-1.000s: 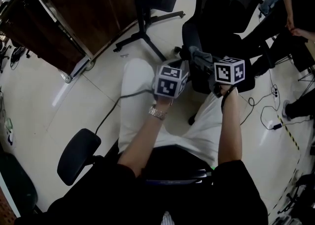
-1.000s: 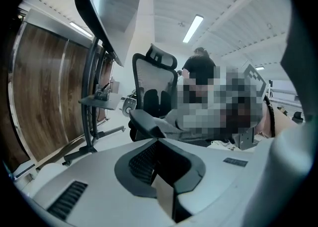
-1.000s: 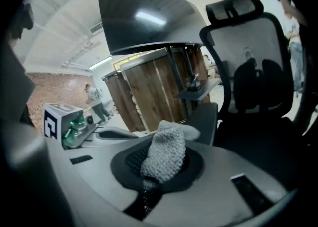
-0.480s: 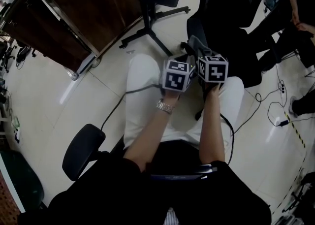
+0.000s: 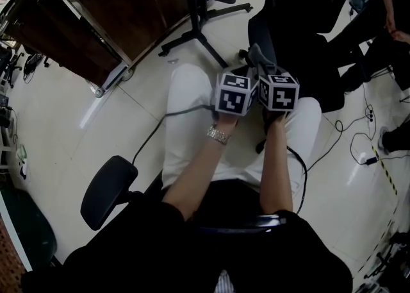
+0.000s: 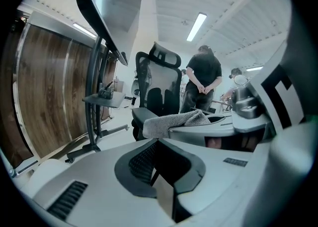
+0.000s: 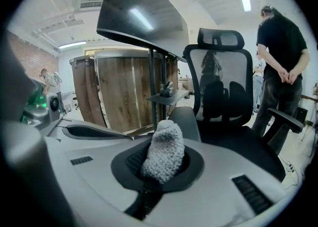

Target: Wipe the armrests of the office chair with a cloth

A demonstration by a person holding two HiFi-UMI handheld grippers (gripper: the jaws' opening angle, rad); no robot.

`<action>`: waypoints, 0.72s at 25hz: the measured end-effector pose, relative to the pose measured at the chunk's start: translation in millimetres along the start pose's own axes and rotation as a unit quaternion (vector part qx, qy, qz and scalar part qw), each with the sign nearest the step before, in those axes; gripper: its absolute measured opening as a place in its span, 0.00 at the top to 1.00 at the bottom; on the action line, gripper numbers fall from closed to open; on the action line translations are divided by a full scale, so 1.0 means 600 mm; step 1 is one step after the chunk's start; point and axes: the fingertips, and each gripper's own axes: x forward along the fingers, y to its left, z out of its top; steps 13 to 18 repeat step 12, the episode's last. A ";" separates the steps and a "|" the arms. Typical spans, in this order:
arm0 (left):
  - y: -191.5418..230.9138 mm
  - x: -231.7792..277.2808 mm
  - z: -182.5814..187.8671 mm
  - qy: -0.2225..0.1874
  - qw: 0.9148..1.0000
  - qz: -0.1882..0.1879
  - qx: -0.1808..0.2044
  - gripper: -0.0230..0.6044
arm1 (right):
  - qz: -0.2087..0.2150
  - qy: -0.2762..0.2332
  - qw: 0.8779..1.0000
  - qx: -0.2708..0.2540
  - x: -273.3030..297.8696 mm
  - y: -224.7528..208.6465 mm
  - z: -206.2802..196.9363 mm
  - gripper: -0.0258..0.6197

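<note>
I sit with both grippers held side by side over my lap. My right gripper (image 5: 261,67) (image 7: 156,171) is shut on a grey knitted cloth (image 7: 164,151) (image 5: 259,56) that sticks up out of its jaws. My left gripper (image 5: 240,72) (image 6: 164,171) is shut with nothing in it, just left of the right one; the cloth (image 6: 174,120) also shows in the left gripper view. A black mesh-backed office chair (image 7: 223,92) (image 5: 301,25) stands just ahead. Its near armrest (image 7: 186,119) is right behind the cloth and its far armrest (image 7: 285,119) juts out on the right.
A stand on legs (image 5: 192,29) carries a tilted board (image 7: 144,17) ahead on the left, beside a wooden cabinet (image 5: 96,9). A person in black (image 7: 280,37) stands right of the chair. Cables (image 5: 355,141) lie on the floor. My own seat's armrest (image 5: 109,189) is lower left.
The right gripper with the cloth has moved left until its cube sits against the left gripper's cube. Both grippers have shifted slightly forward toward the chair.
</note>
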 end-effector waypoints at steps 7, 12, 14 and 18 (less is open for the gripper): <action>0.000 -0.002 0.003 -0.005 1.000 -0.003 -0.002 0.97 | 0.008 -0.013 1.000 0.015 -0.005 0.002 0.007 0.92; 0.002 -0.001 0.002 -0.004 1.000 -0.003 -0.002 0.97 | 0.008 -0.014 1.000 0.020 -0.004 -0.002 0.004 0.92; 0.002 -0.001 0.002 -0.004 1.000 -0.003 -0.002 0.97 | 0.008 -0.014 1.000 0.020 -0.004 -0.002 0.004 0.92; 0.002 -0.001 0.002 -0.004 1.000 -0.003 -0.002 0.97 | 0.008 -0.014 1.000 0.020 -0.004 -0.002 0.004 0.92</action>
